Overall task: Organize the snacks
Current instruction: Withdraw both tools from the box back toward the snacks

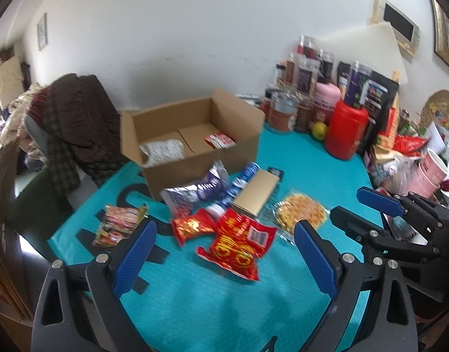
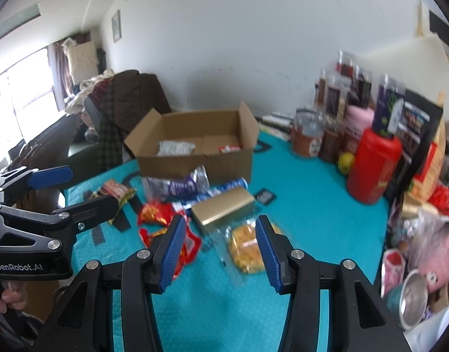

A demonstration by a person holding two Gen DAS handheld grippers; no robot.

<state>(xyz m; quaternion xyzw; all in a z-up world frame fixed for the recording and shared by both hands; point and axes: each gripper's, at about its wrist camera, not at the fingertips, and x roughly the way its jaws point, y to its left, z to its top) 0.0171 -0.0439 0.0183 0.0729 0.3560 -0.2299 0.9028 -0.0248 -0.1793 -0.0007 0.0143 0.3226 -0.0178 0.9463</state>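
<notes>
Both grippers hang over the teal desk [image 1: 195,308]: left gripper [image 1: 224,252] fingers wide, right gripper [image 2: 220,249] fingers partly apart, both empty. Snack packets [image 1: 239,240] lie scattered beside the open cardboard box [image 1: 195,173].

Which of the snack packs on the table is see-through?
The clear bag of yellow crackers, lying right of the red packets in front of the gold box. You can see its contents; the other packs are printed foil or opaque.
</notes>
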